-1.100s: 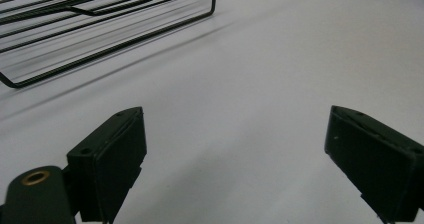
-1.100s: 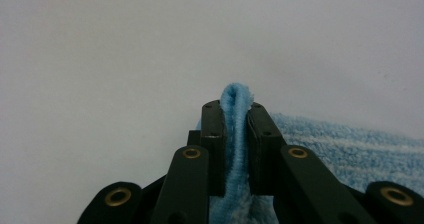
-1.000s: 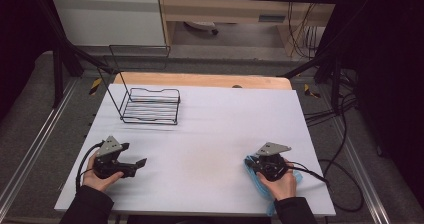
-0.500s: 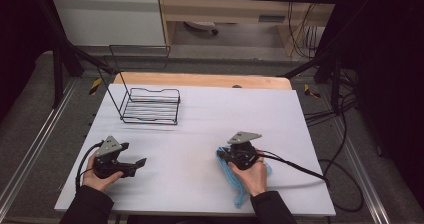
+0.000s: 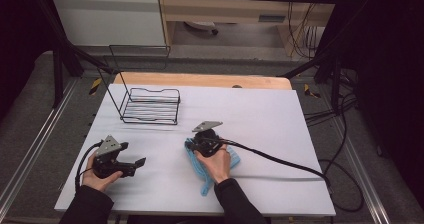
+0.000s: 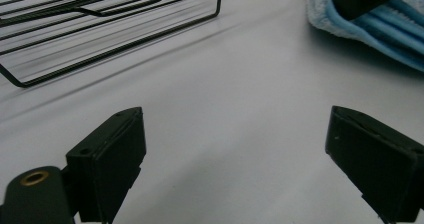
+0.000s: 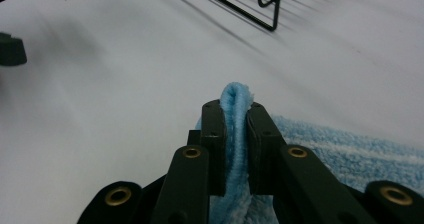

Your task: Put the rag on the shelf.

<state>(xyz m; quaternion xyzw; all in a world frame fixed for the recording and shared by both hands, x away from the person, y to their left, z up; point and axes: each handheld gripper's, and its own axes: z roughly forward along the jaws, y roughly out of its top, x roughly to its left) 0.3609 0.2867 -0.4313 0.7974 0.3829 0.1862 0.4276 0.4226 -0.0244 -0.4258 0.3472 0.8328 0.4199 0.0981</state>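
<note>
Blue towel (image 7: 235, 134) was pinched between our right gripper (image 7: 235, 109) jaws, the rest trailing behind it on the white table (image 5: 280, 129). Left gripper (image 6: 235, 149) sat wide open, empty. Wire rack (image 5: 150, 106) lay ahead, probably untouched.

Both of the person's forearms wear dark, near-black sleeves that end at the wrist. The left gripper (image 5: 141, 161) has a compact black body topped by a grey three-cornered plate, and a black cable loops from its rear. The right gripper (image 5: 190, 143) is built the same way, black with a grey three-cornered plate on top, and trails a long, thick black cable. Seen close, the left gripper's jaws are blocky matte-black pads with squared edges, and a brass-coloured ring is set in the arm behind one. The right gripper's black jaw arms carry four such brass-coloured rings, and small dark screw holes dot its pads.
</note>
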